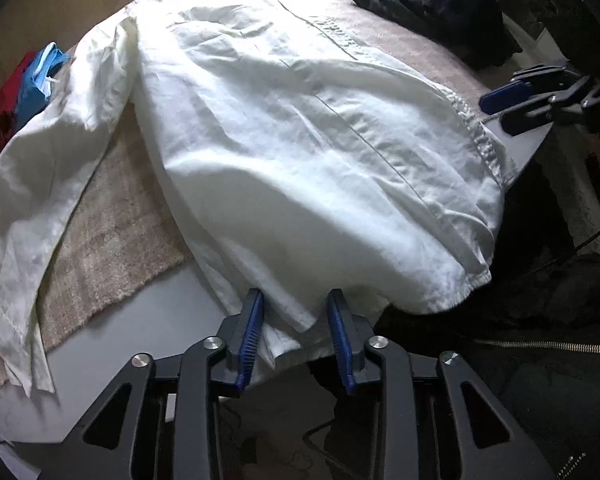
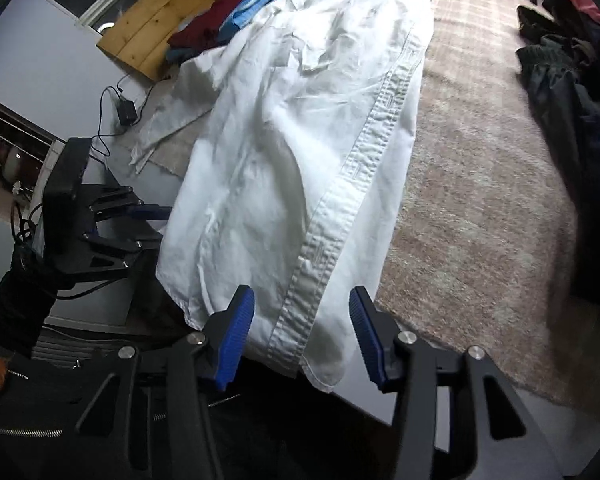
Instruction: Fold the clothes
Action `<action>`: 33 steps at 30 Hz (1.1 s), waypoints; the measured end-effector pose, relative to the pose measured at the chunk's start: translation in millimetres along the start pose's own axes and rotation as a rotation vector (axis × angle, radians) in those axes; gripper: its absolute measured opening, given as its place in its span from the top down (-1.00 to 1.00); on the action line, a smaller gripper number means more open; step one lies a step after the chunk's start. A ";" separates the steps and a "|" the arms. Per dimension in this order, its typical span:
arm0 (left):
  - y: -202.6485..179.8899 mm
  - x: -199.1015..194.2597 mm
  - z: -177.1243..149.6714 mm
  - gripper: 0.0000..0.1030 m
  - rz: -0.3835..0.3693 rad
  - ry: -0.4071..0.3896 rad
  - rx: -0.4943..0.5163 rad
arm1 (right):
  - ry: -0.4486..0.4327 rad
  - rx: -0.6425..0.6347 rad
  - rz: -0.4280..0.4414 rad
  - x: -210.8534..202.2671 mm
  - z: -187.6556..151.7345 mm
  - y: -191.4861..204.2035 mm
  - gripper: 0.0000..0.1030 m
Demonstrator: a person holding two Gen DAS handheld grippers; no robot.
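A white button-up shirt [image 1: 292,128] lies spread on a beige blanket [image 1: 112,236], with one sleeve [image 1: 40,184] stretched out to the left. In the left wrist view my left gripper [image 1: 296,320] sits at the shirt's near hem; a fold of the hem lies between the two blue pads, which stand apart. In the right wrist view my right gripper [image 2: 302,332] is open around the shirt's [image 2: 300,140] lower corner, where the button placket [image 2: 364,160] ends. Each gripper shows in the other's view: the right gripper [image 1: 520,100] at the shirt's right edge, the left gripper [image 2: 148,216] at its left edge.
A pile of dark clothes [image 2: 572,92] lies on the blanket [image 2: 480,180] to the right. Red and blue folded clothes [image 2: 236,12] sit beyond the sleeve, beside a wooden board [image 2: 156,24]. A charger with its cable [image 2: 126,110] rests on the grey tabletop [image 1: 140,320].
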State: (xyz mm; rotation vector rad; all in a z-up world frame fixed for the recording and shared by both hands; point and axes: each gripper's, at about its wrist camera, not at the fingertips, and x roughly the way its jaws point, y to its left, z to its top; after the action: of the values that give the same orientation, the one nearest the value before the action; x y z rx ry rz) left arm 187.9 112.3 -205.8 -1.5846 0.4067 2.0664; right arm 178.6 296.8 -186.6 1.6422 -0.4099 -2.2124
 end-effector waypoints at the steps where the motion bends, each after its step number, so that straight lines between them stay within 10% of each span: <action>1: 1.9 -0.6 0.0 0.77 0.002 -0.005 -0.007 | 0.011 -0.009 0.002 5.4 1.5 1.2 0.05; 9: 25.0 -28.0 -11.2 0.89 -0.064 -0.066 -0.093 | 0.029 0.025 0.094 26.6 9.2 -7.9 0.85; 19: 27.0 -21.8 -12.2 0.88 0.020 -0.003 -0.103 | 0.097 0.058 0.077 5.8 25.4 -27.3 0.75; 25: 3.0 -53.4 -5.1 0.83 0.081 -0.054 -0.106 | -0.098 0.065 0.053 -23.9 91.0 -53.6 0.48; 33: -75.1 -59.6 52.1 0.51 -0.031 -0.152 -0.096 | -0.079 0.148 -0.087 31.1 198.0 -122.2 0.47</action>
State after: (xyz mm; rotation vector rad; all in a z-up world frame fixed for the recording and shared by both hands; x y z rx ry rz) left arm 199.2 189.4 -129.4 -1.4648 0.2302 2.1936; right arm -32.6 396.5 -209.7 1.6801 -0.5449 -2.3677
